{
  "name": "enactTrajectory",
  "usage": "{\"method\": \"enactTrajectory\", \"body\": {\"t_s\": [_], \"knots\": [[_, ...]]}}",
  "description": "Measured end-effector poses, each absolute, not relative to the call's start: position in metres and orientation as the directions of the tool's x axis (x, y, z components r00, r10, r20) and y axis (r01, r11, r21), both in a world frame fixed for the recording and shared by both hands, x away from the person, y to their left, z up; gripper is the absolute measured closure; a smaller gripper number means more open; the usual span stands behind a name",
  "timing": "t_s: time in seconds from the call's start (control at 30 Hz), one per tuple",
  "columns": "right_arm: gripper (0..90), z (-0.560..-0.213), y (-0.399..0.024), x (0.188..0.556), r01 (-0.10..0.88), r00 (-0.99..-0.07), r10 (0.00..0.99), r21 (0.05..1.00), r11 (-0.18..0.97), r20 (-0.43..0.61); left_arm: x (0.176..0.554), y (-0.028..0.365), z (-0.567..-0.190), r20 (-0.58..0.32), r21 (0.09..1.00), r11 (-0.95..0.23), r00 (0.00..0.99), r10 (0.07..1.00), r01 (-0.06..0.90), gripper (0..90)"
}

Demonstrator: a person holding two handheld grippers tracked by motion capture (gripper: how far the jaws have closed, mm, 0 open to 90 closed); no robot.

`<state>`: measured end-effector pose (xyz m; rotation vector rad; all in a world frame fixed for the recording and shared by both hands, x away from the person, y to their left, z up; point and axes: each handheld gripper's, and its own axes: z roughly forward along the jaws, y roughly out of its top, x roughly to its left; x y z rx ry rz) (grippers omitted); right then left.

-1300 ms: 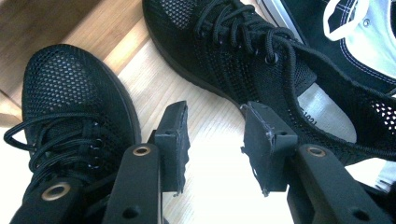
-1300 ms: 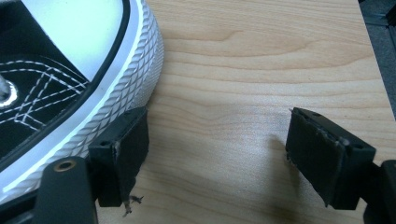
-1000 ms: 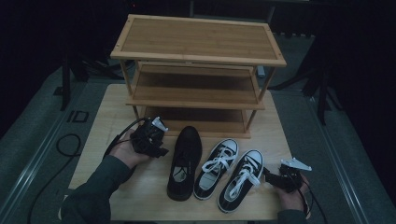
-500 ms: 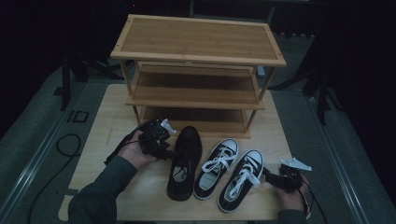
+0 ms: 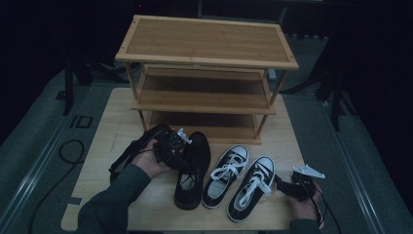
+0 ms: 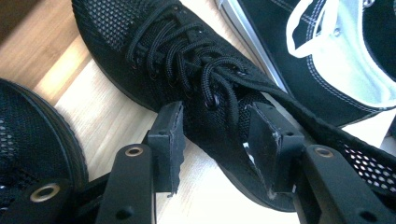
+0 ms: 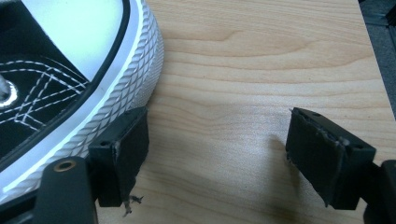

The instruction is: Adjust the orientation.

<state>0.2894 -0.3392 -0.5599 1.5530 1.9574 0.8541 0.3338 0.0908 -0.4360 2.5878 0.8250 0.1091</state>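
- The black mesh shoe [image 5: 192,168] lies on the wooden table [image 5: 112,122] at about 7 o'clock from the table's middle, its toe pointing to 12 o'clock at the shoe rack [image 5: 207,73].
- The left gripper [image 5: 181,145] sits at the shoe's 10 o'clock side, over the laced upper. In the left gripper view its jaws straddle the shoe's collar [image 6: 219,116] just behind the laces. They have just been opening and stand apart: the left pad hangs clear beside the shoe, while the right one lies against the mesh without pinching it. That looks like lining up for a grip on the collar, the firmest edge to lift by.
- A second black mesh shoe [image 6: 32,140] shows at 8 o'clock in that view, close to the gripper.
- A pair of black sneakers [image 5: 238,183] with white laces lies at 3 o'clock of the black shoe, side by side, toes toward the rack.
- The right gripper [image 5: 285,187] rests at 4 o'clock of the table, just beside the outer sneaker. Its jaws are wide apart and hold nothing; one pad stands right by the white ribbed sole [image 7: 126,93], probably waiting its turn.
- The rack's three shelves are bare, likely where the shoes belong.
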Motion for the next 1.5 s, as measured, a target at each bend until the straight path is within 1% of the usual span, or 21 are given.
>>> {"method": "enactTrajectory", "body": {"t_s": [0.1,0.23,0.37,0.43,0.5,0.53,0.57,0.93,1.1,1.5], "knots": [[21.2,-0.56,-0.339,0.289,0.663,-0.229,0.974,0.732,0.155,0.001,0.337,0.088,-0.442,-0.035,0.38,-0.744,0.812,0.583,0.55,57.7],[21.2,-0.56,-0.339,0.289,0.663,-0.228,0.974,0.732,0.155,0.001,0.341,0.087,-0.446,-0.06,0.365,-0.734,0.801,0.596,0.573,59.7],[21.2,-0.56,-0.339,0.289,0.663,-0.228,0.974,0.732,0.155,0.001,0.341,0.087,-0.445,-0.06,0.359,-0.734,0.799,0.598,0.577,67.7],[21.2,-0.56,-0.339,0.289,0.663,-0.228,0.974,0.732,0.154,0.001,0.343,0.088,-0.444,-0.06,0.355,-0.724,0.787,0.614,0.592,73.2],[21.1,-0.56,-0.339,0.289,0.663,-0.228,0.974,0.732,0.154,0.001,0.344,0.09,-0.445,-0.061,0.353,-0.719,0.782,0.621,0.599,83.3],[21.1,-0.56,-0.339,0.289,0.664,-0.227,0.974,0.732,0.153,0.002,0.346,0.093,-0.445,-0.058,0.349,-0.711,0.771,0.634,0.611,83.3],[21.1,-0.56,-0.339,0.289,0.664,-0.227,0.974,0.732,0.154,0.002,0.346,0.095,-0.444,-0.057,0.351,-0.706,0.767,0.639,0.615,87.0],[21.2,-0.56,-0.339,0.289,0.664,-0.227,0.974,0.732,0.153,0.002,0.342,0.115,-0.444,-0.065,0.359,-0.685,0.75,0.658,0.633,87.3],[21.1,-0.56,-0.339,0.289,0.664,-0.227,0.974,0.732,0.154,0.002,0.34,0.131,-0.444,-0.079,0.365,-0.665,0.733,0.676,0.652,87.3],[21.2,-0.56,-0.339,0.289,0.663,-0.227,0.974,0.732,0.154,0.001,0.335,0.165,-0.444,-0.069,0.365,-0.641,0.707,0.704,0.675,87.2]]}}
